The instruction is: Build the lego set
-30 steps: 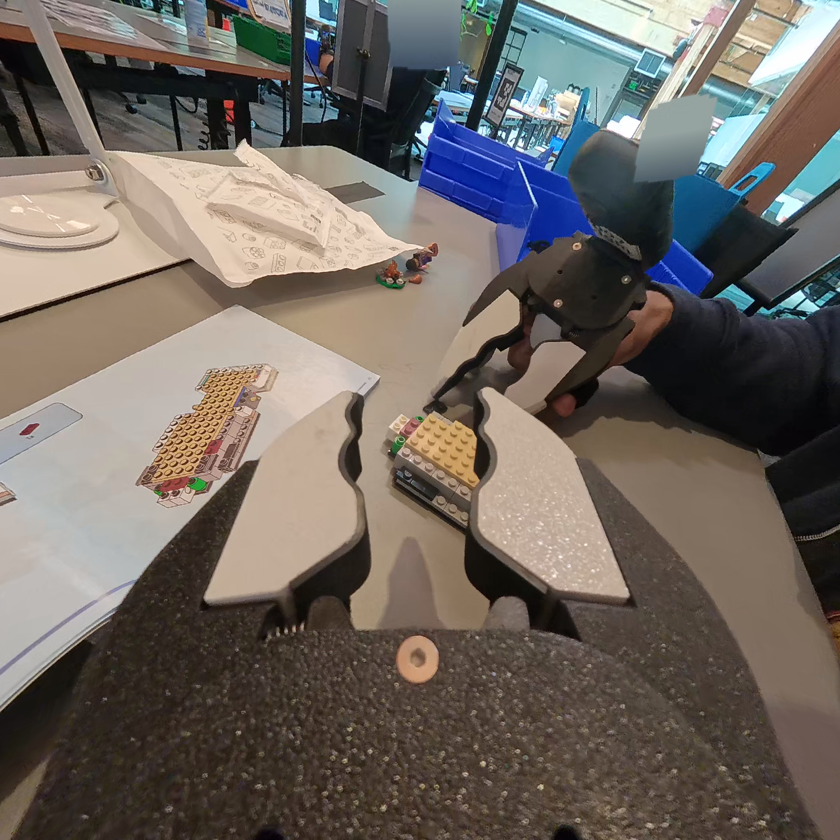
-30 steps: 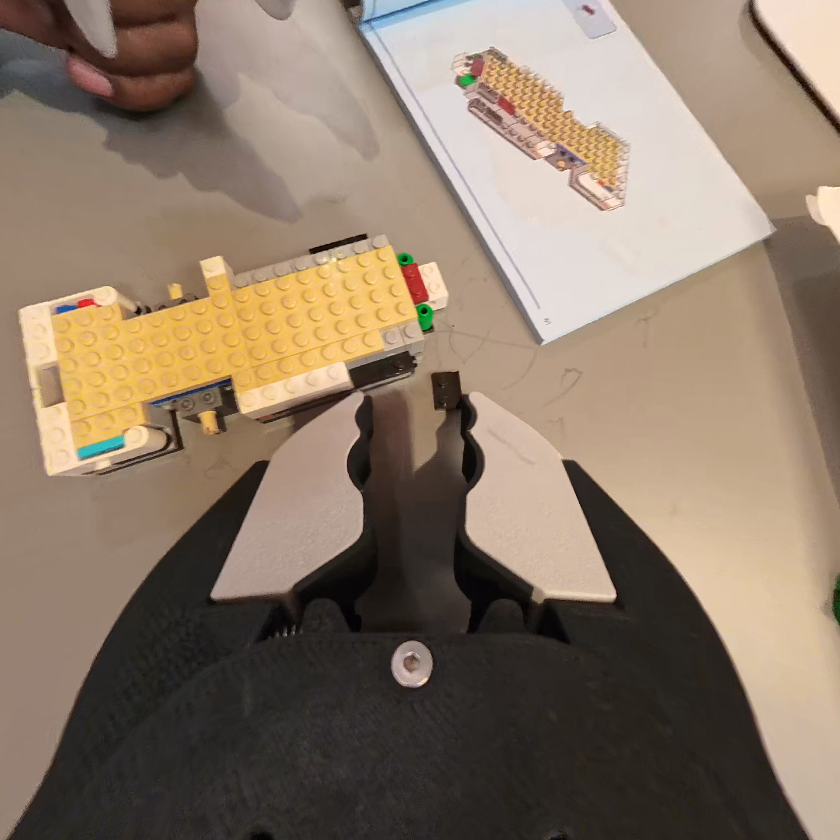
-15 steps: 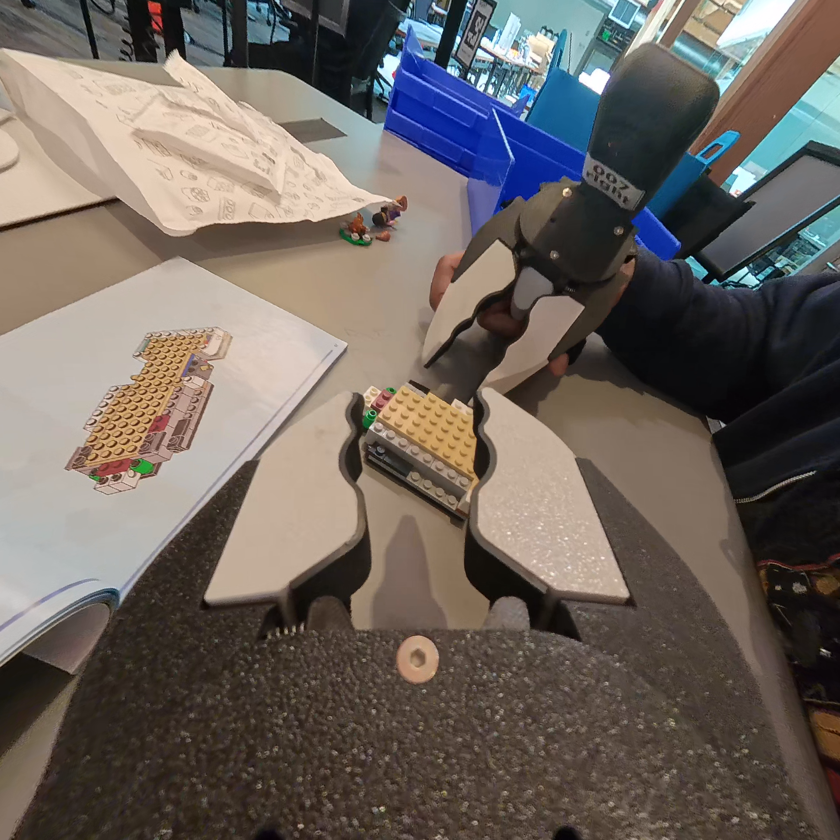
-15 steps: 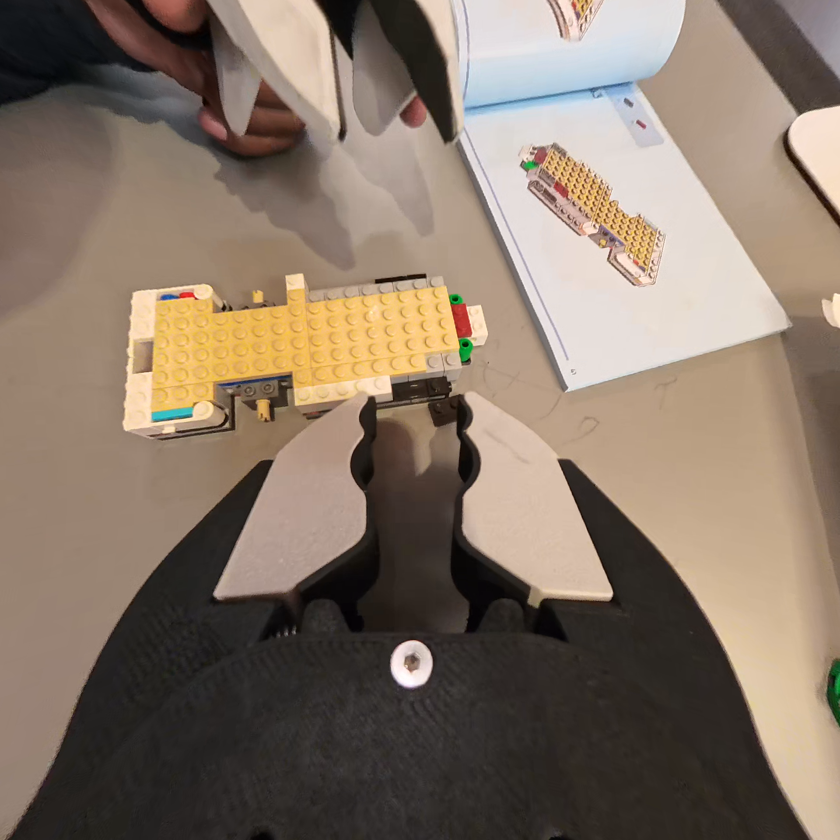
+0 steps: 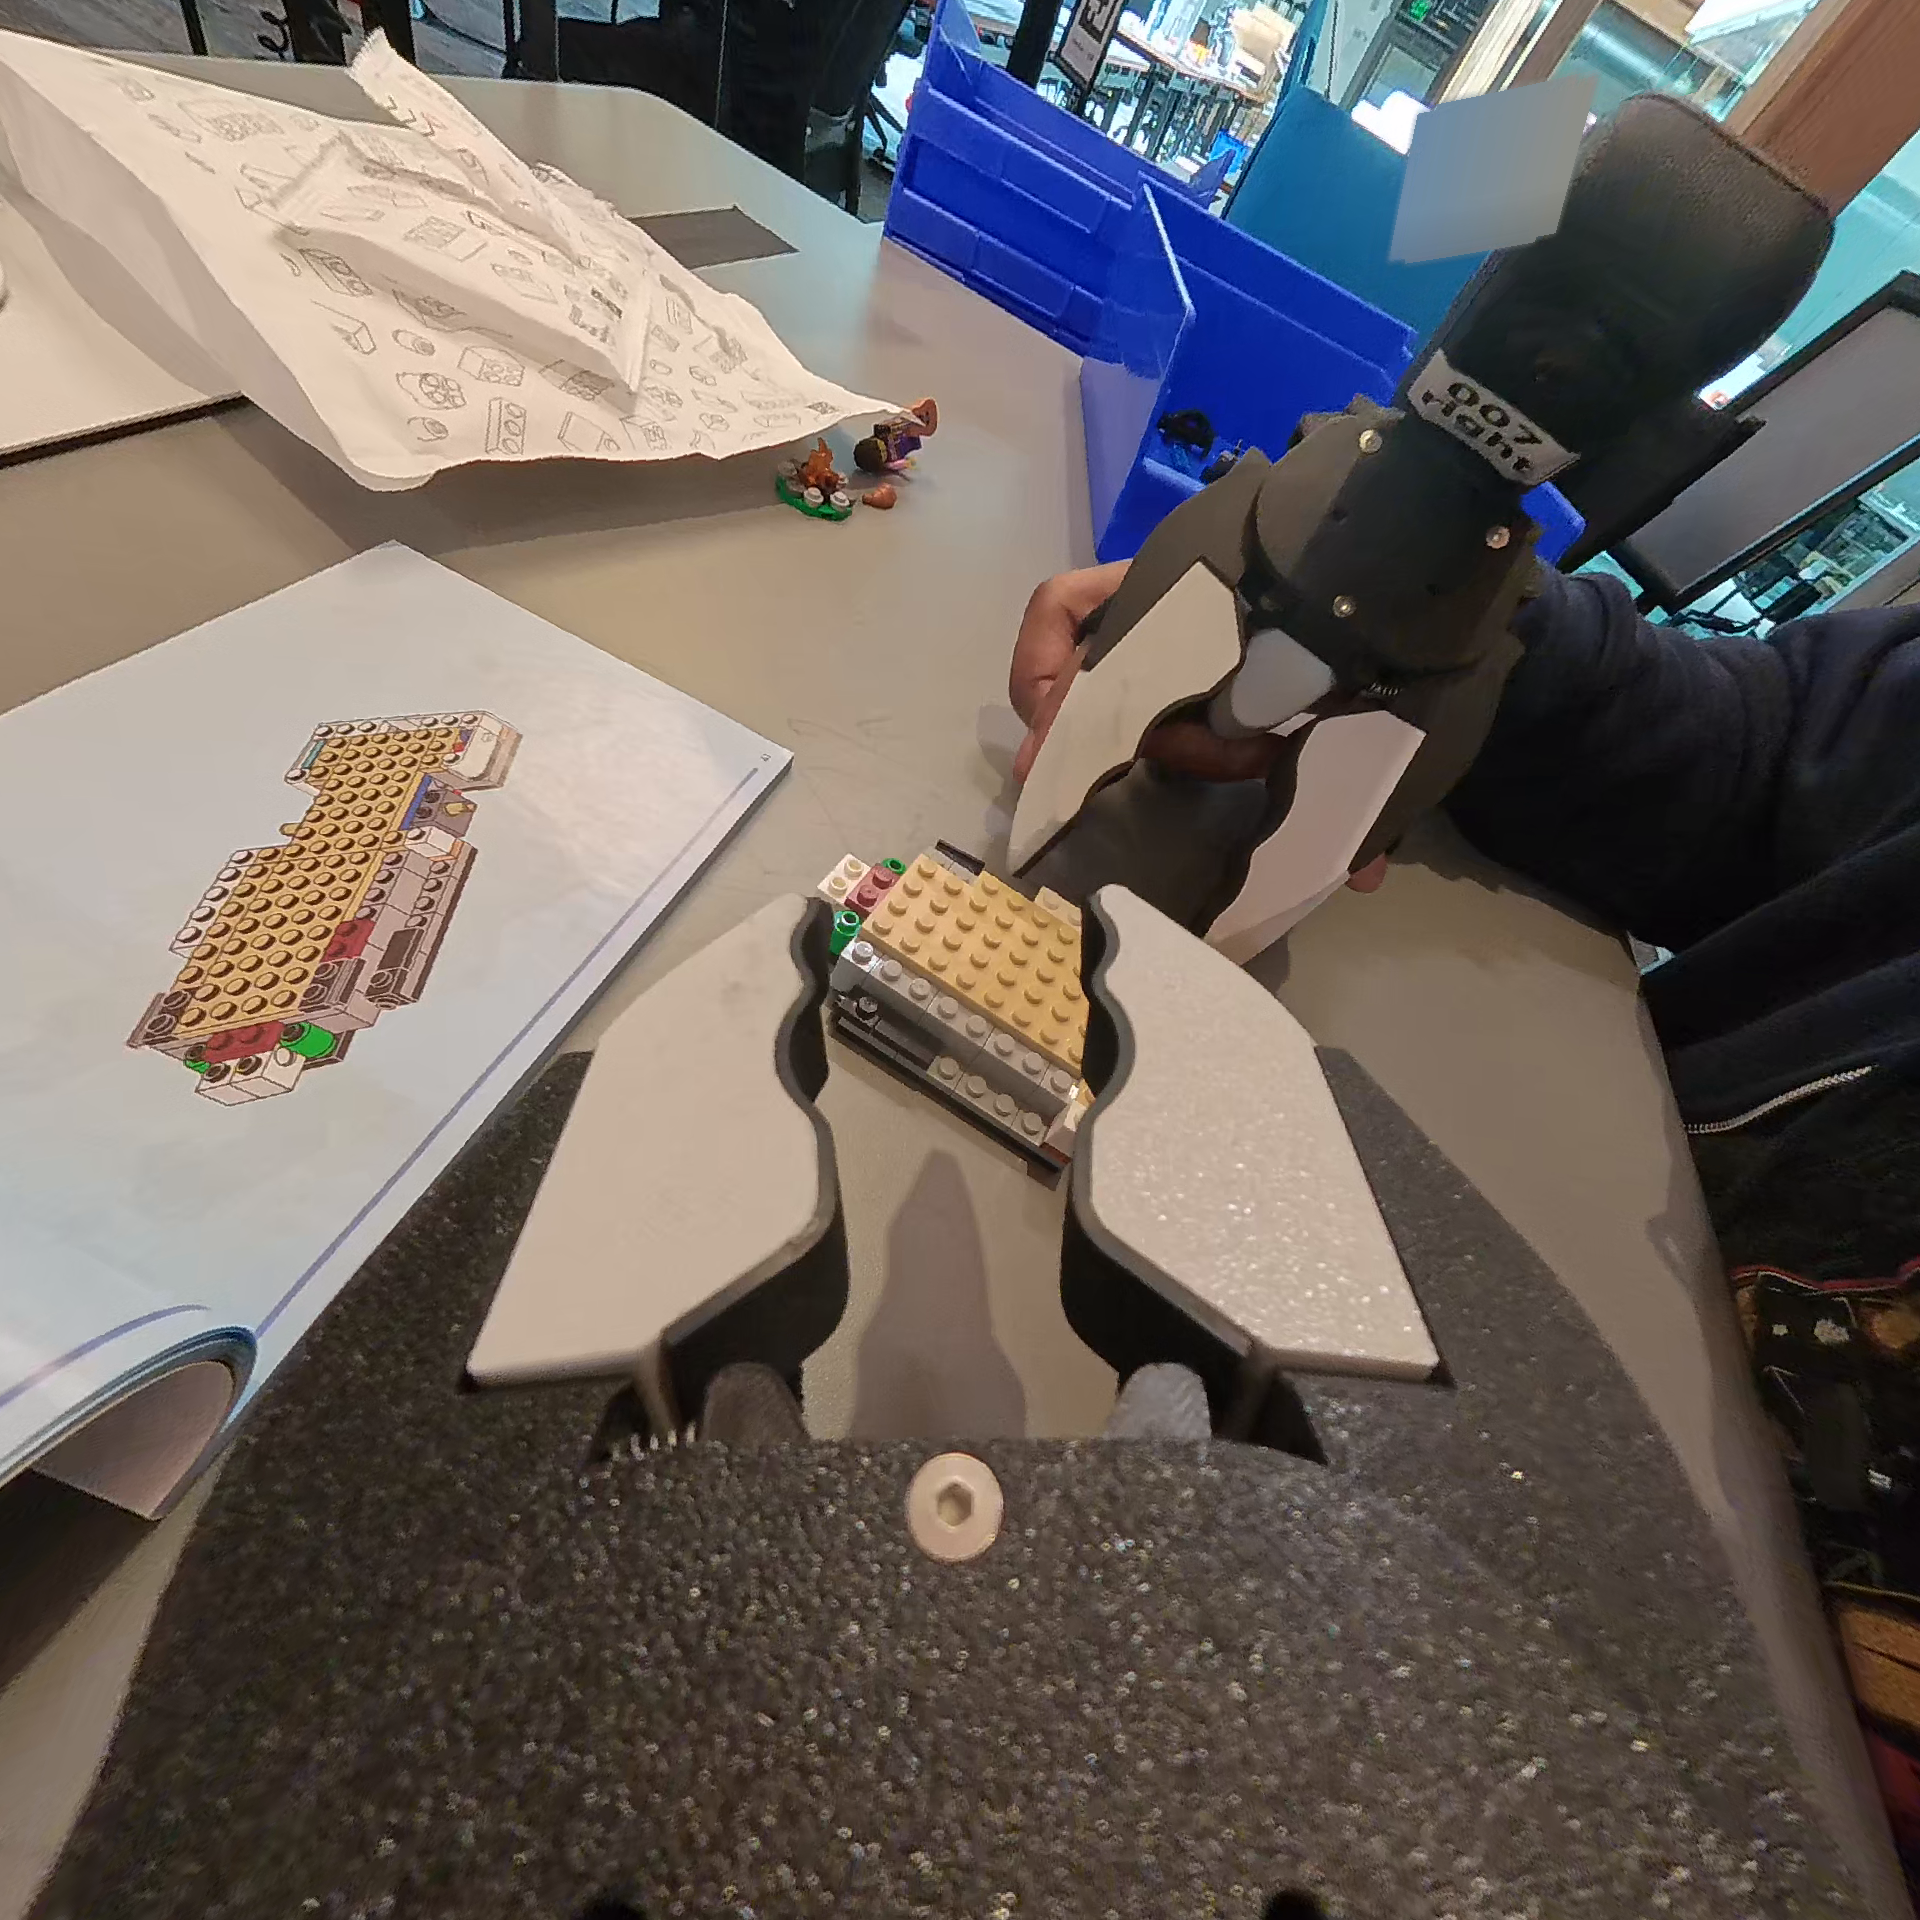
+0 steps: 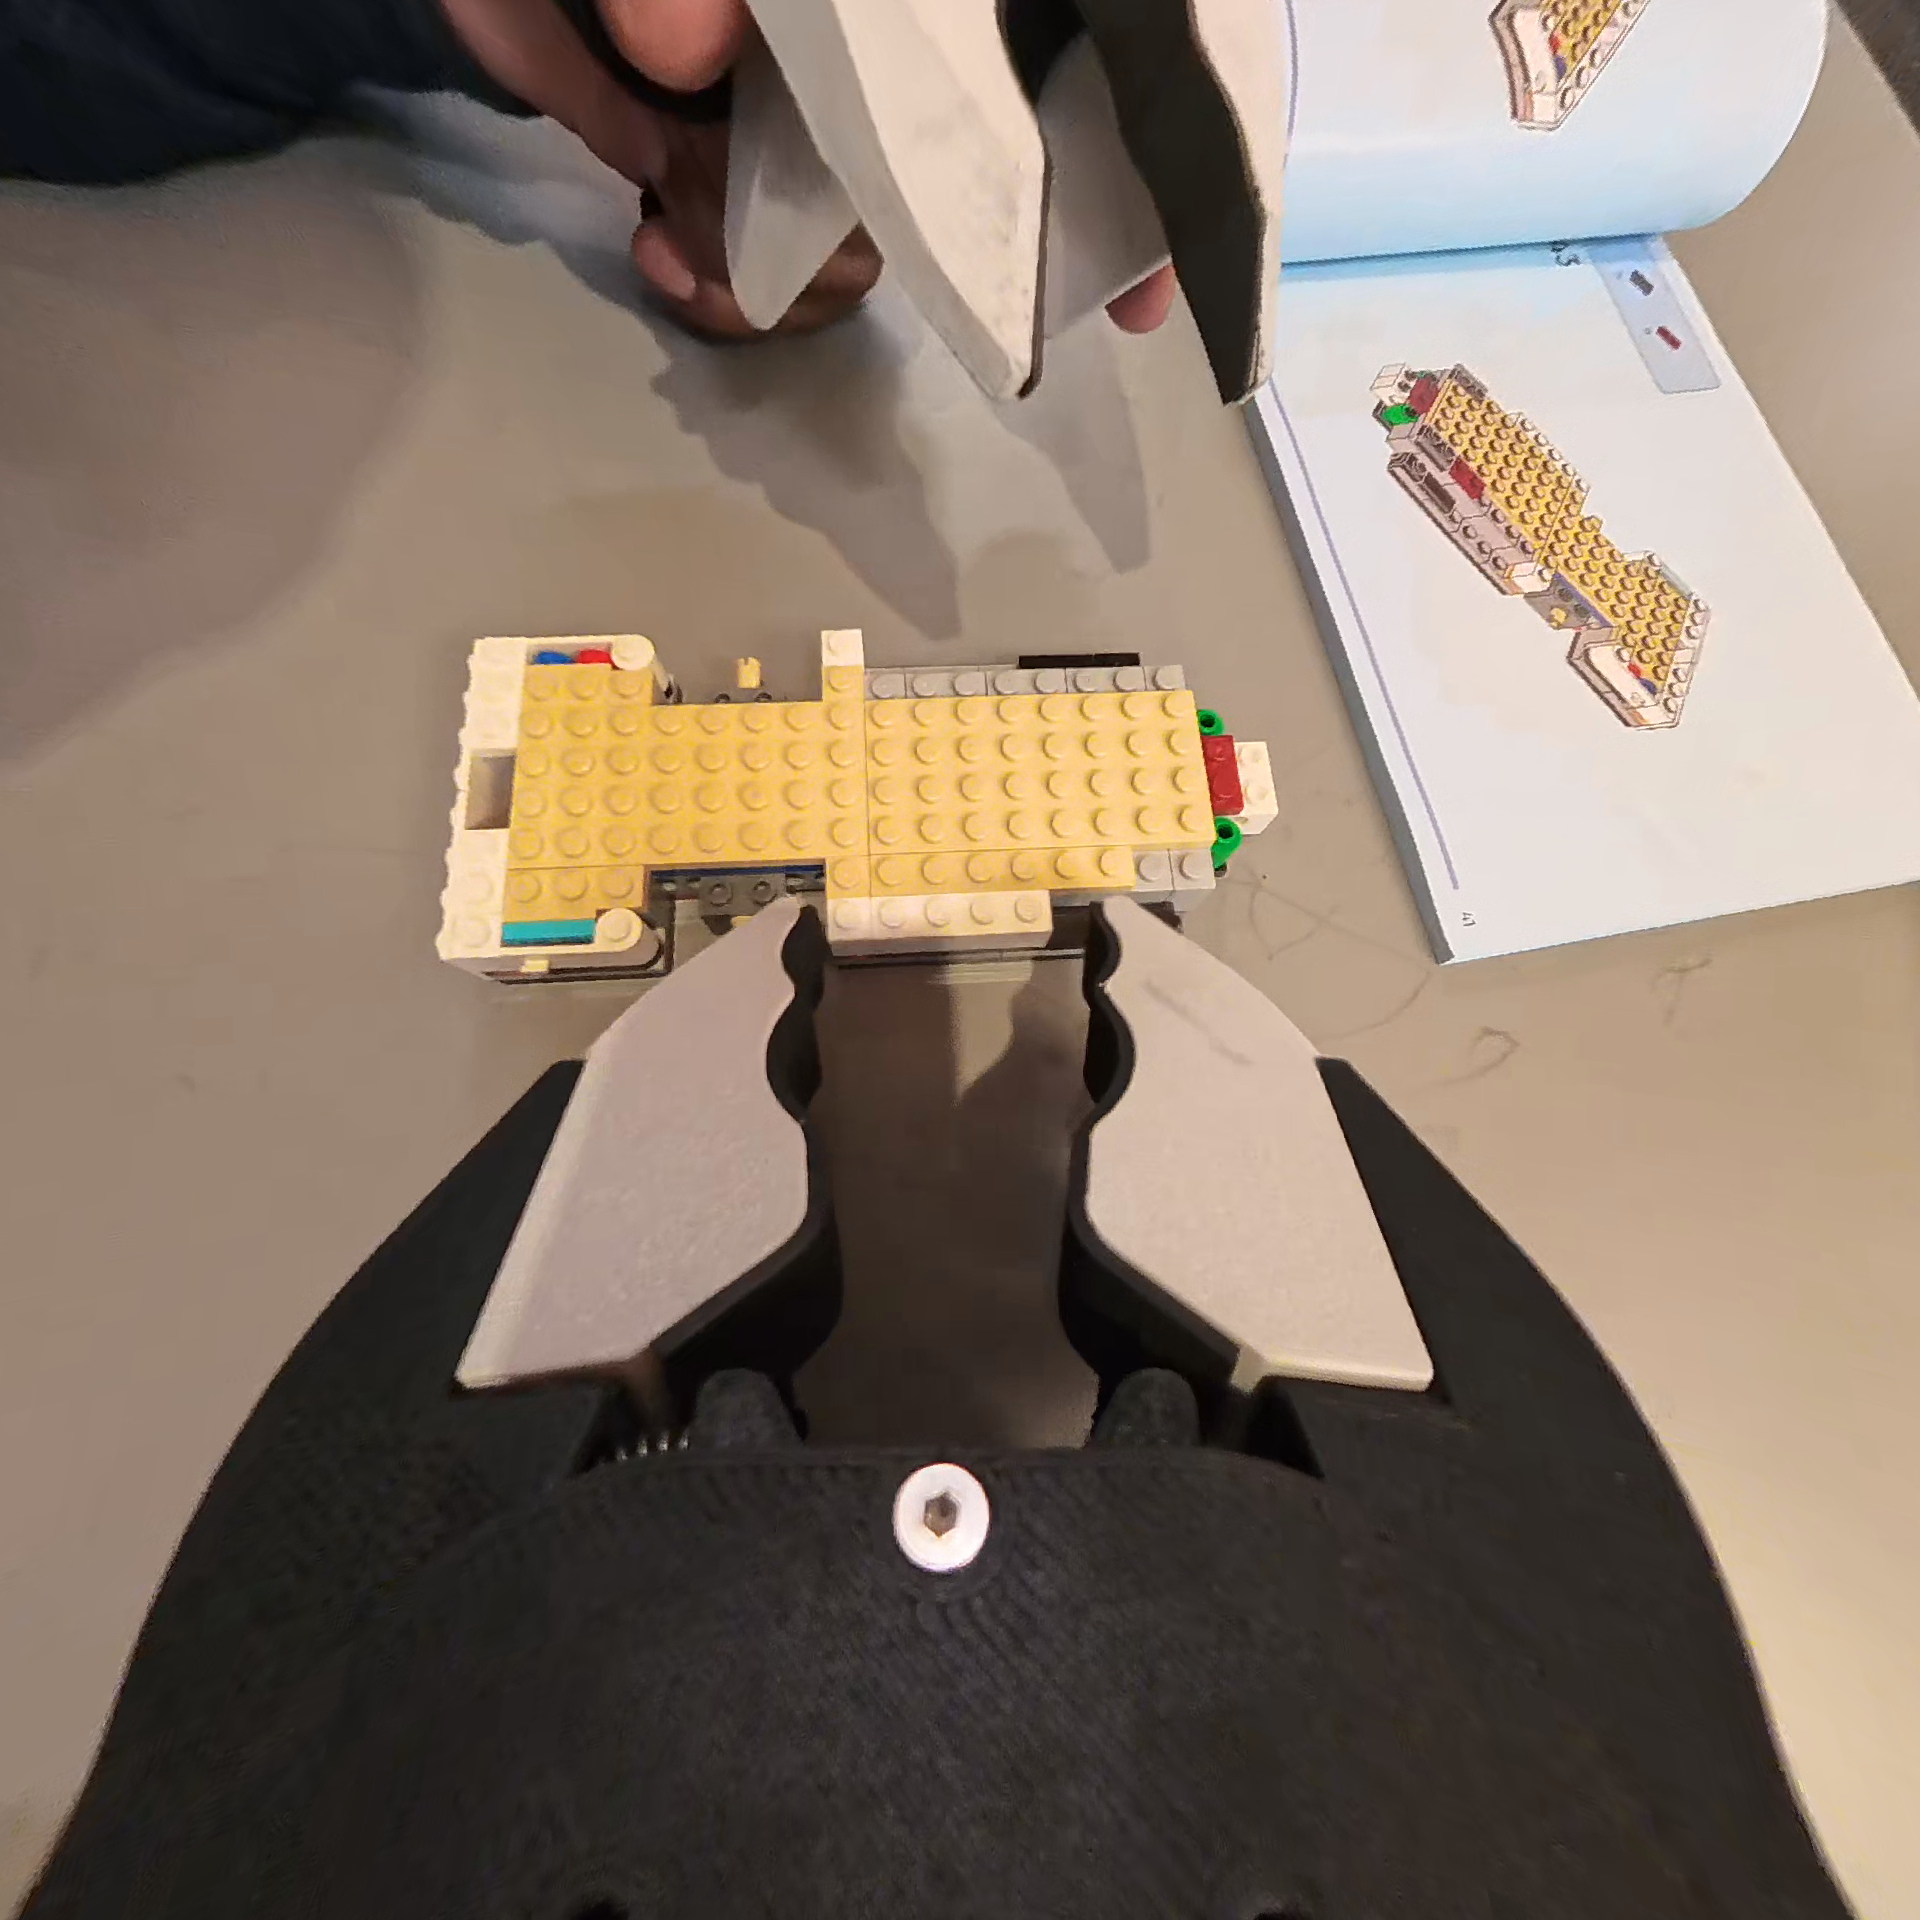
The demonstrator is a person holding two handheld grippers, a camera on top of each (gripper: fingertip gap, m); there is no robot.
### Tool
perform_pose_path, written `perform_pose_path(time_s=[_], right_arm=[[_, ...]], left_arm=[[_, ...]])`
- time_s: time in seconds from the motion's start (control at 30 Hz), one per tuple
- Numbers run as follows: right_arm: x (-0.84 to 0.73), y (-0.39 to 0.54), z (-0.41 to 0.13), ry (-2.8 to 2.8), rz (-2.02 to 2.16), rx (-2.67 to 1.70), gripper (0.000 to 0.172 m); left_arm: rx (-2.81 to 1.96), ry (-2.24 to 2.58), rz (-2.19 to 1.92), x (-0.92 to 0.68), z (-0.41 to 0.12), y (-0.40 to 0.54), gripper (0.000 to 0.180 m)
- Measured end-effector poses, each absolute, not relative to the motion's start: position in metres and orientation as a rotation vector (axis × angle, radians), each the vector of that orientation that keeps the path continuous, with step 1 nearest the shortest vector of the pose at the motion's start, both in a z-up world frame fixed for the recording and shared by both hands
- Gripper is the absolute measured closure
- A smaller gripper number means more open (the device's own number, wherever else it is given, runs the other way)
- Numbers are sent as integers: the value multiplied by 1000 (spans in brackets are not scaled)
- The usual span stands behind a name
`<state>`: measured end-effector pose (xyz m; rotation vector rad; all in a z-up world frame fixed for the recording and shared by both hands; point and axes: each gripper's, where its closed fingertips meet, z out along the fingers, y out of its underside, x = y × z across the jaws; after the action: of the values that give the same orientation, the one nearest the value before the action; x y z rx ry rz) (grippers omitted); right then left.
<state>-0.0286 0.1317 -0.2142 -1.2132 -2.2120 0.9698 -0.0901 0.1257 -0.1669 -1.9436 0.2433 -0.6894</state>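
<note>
The left gripper [image 5: 951, 925] hangs open above the tan-topped brick model [image 6: 852, 790]; the right gripper's [image 6: 945, 925] spread fingers straddle its near edge, whether they press is unclear. It lies on a grey table [image 5: 883, 644] beside an instruction booklet [image 5: 312, 883]; blue bins [image 5: 1039, 229] beyond.

A flat brick model [image 6: 852, 790], tan studded top with white, grey, red and green ends, lies on the grey table [image 6: 312, 468].

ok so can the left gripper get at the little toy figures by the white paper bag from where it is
Probably yes. The left gripper is open with the brick model between its fingers, and bare table lies from there to the toy figures; it would have to lift over the model first.
</note>
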Motion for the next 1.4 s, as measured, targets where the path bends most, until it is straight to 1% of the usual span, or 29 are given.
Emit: perform_pose_path(time_s=[0.17, 0.2, 0.33, 0.57, 0.7, 0.87, 0.93, 1.07, 1.1, 1.2, 1.4], right_arm=[[-30, 127, -219, -2224, 941, -1210, 124], [-31, 127, -220, -2221, 927, -1213, 128], [-34, 126, -219, -2213, 881, -1175, 129], [-36, 122, -203, -2155, 800, -969, 130], [-37, 121, -192, -2103, 742, -858, 130], [-38, 117, -184, -2059, 732, -787, 130], [-39, 115, -181, -2042, 746, -774, 130], [-40, 113, -177, -2020, 789, -763, 130], [-40, 112, -176, -2015, 803, -756, 130], [-40, 110, -174, -1996, 850, -744, 130], [-39, 110, -167, -1943, 894, -695, 130]], left_arm=[[-1961, 234, -704, -90, -169, 126, 134], [-1968, 229, -711, -90, -170, 126, 134], [-1992, 200, -741, -90, -174, 125, 134], [-2012, 90, -842, -97, -178, 125, 134], [-2010, 17, -966, -96, -178, 124, 133], [-1965, -51, -1232, -77, -174, 120, 132], [-1966, -67, -1255, -73, -174, 121, 131], [-1991, -110, -1237, -73, -180, 122, 145], [-1985, -128, -1257, -73, -179, 122, 145], [-1972, -178, -1315, -72, -179, 121, 144], [-1952, -192, -1346, -70, -177, 122, 133]])
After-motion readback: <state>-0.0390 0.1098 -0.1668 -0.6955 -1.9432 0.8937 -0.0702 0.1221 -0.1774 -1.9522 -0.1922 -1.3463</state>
